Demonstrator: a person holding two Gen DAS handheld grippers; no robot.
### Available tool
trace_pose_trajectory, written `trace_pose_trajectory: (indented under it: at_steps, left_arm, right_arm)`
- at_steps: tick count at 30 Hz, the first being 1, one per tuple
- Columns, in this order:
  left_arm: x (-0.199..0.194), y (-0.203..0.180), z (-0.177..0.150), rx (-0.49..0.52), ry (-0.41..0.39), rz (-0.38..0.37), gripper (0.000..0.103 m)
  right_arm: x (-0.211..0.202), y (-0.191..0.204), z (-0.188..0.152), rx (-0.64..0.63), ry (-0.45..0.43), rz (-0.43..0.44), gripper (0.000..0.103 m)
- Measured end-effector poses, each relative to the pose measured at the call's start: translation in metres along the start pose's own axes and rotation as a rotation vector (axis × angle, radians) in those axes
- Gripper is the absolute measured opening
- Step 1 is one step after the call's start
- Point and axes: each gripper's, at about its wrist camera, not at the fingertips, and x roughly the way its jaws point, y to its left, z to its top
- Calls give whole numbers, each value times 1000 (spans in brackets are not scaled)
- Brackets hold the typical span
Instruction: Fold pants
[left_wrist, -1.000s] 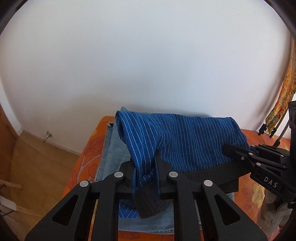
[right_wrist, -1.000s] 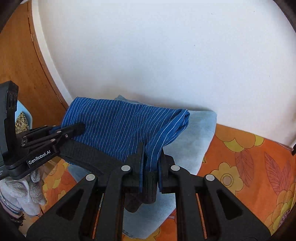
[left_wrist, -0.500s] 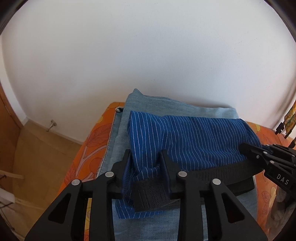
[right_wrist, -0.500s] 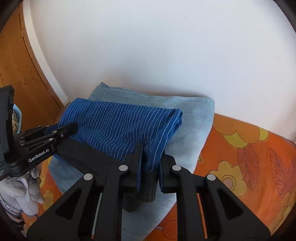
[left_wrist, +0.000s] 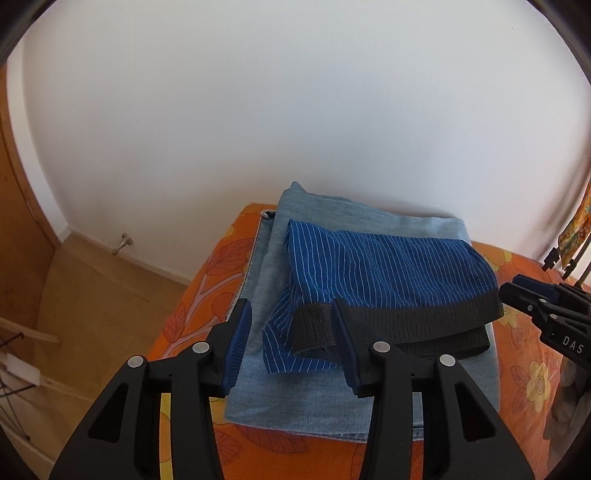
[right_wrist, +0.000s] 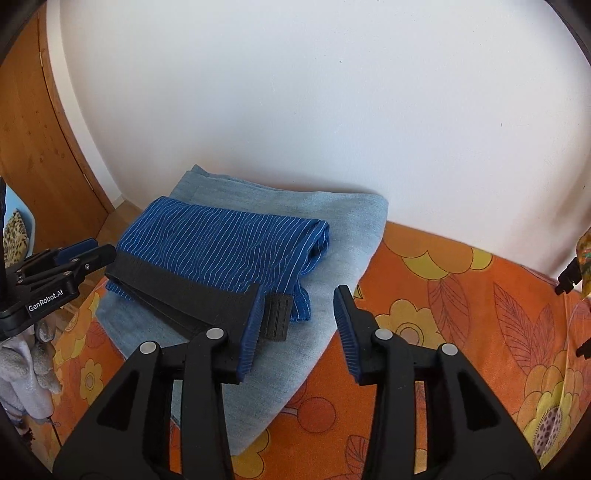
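From the left wrist, the left hand-held gripper (left_wrist: 291, 332) has its jaws spreading wider, the pads pressing on nothing; the near left corner of the blue pinstriped pants (left_wrist: 388, 277) shows between and beyond them. The pants lie folded on top of a folded light-blue denim garment (left_wrist: 332, 398), and everything else is placed relative to that denim. The denim rests on an orange floral bedspread (left_wrist: 207, 295) and reaches up to the white wall (left_wrist: 295, 110) behind it. Left of the denim the bedspread ends at an edge, with wooden floor (left_wrist: 92, 295) below. The pants' long axis runs left to right across the denim, the black waistband (left_wrist: 406, 325) along the near side. The right hand-held gripper (left_wrist: 517, 295) sits at the denim's right side.

From the right wrist, the right hand-held gripper's (right_wrist: 299, 314) jaws are also widening, clamping nothing; its left finger (right_wrist: 251, 328) is in front of the waistband's (right_wrist: 177, 288) right end, and I cannot tell if they touch. Right of the denim (right_wrist: 340, 258) lies a broad stretch of bare bedspread (right_wrist: 461, 295). The left hand-held gripper (right_wrist: 92, 251) sits at the denim's left side, near the pants' (right_wrist: 221, 243) far end.
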Motion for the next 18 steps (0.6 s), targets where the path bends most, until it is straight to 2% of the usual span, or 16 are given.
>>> trace_pose_trajectory:
  at_steps: [2, 3, 4, 5, 13, 18]
  left_arm:
    - [-12, -2, -2, 4, -10, -3, 45]
    - [-19, -4, -4, 10, -17, -6, 48]
    - [-27, -6, -6, 16, -26, -6, 52]
    - [-35, -8, -8, 21, -34, -5, 54]
    - [-92, -24, -22, 49, -51, -36, 60]
    - [-138, -37, -32, 53, -94, -58, 73]
  right_arm:
    - [-13, 0, -4, -6, -3, -4, 43]
    - [-18, 0, -5, -9, -2, -5, 48]
    - [-26, 0, -7, -11, -6, -5, 59]
    - [-35, -1, -10, -11, -16, -3, 63]
    - [-102, 5, -35, -50, -33, 0, 70]
    - [-152, 5, -55, -68, -61, -5, 70]
